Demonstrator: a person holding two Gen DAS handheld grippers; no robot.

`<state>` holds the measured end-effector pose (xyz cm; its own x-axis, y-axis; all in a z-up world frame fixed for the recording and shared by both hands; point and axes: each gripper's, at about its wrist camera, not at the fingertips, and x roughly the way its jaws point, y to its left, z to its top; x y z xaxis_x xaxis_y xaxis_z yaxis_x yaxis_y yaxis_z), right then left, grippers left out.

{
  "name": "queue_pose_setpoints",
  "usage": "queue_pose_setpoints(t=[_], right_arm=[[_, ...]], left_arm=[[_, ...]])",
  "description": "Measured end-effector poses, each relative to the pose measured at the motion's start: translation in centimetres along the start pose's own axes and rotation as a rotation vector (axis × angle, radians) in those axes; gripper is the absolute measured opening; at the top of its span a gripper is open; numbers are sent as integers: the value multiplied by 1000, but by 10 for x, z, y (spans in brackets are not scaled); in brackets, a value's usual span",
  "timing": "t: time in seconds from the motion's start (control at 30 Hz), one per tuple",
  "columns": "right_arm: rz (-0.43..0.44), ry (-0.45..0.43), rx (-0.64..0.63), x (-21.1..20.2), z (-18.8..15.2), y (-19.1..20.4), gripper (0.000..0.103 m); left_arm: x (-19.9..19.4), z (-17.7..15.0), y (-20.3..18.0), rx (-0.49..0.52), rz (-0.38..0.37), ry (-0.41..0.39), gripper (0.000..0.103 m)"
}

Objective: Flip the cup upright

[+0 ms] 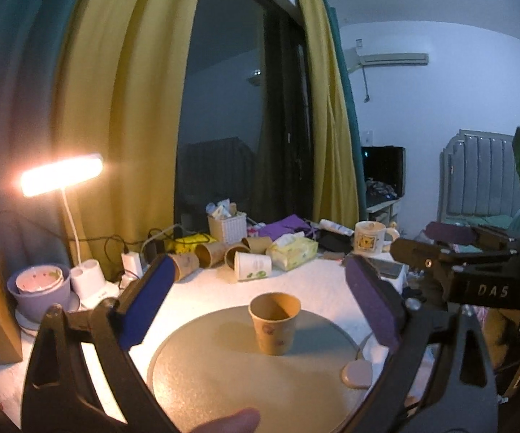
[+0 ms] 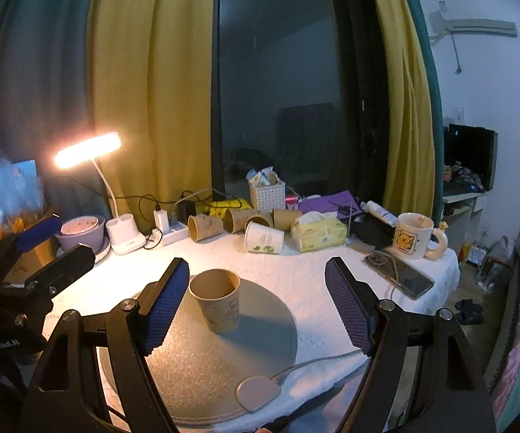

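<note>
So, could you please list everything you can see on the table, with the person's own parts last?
Paper cup: 1, brown, upright on the mat.
Round mat: 1, grey, near table centre.
Lying cups: several brown, 1 white, back row.
Tissue pack: 1, yellow-green, right of those cups.
Mug: 1, white with bear, far right.
Phone: 1, dark, beside the mug.
Lamp: 1, white, lit, back left.
Bowl: 1, lilac, left.
Left tool: open, empty.
Right tool: open, empty.

Around the cup (image 2: pixel 216 299) the round mat (image 2: pixel 202 371) lies bare on all sides. Behind the cup, well apart, fallen cups (image 2: pixel 236 222) and a tissue pack (image 2: pixel 317 232) block the desk (image 2: pixel 307 278).
</note>
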<state>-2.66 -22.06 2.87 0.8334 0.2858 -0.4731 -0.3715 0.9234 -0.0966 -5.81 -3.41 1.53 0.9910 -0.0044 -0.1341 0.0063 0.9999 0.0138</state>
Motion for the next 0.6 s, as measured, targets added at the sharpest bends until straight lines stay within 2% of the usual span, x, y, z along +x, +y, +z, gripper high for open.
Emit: queue_pose_setpoints(t=[0.23,0.6], right_arm=[[-8,-28,1,-13,2,-2,80],[-1,-60,7,-20,1,-4,80]], left_arm=[[-8,6,-16,30,-19,-33,96],[-15,6,-18,-19,-38,-50,96]])
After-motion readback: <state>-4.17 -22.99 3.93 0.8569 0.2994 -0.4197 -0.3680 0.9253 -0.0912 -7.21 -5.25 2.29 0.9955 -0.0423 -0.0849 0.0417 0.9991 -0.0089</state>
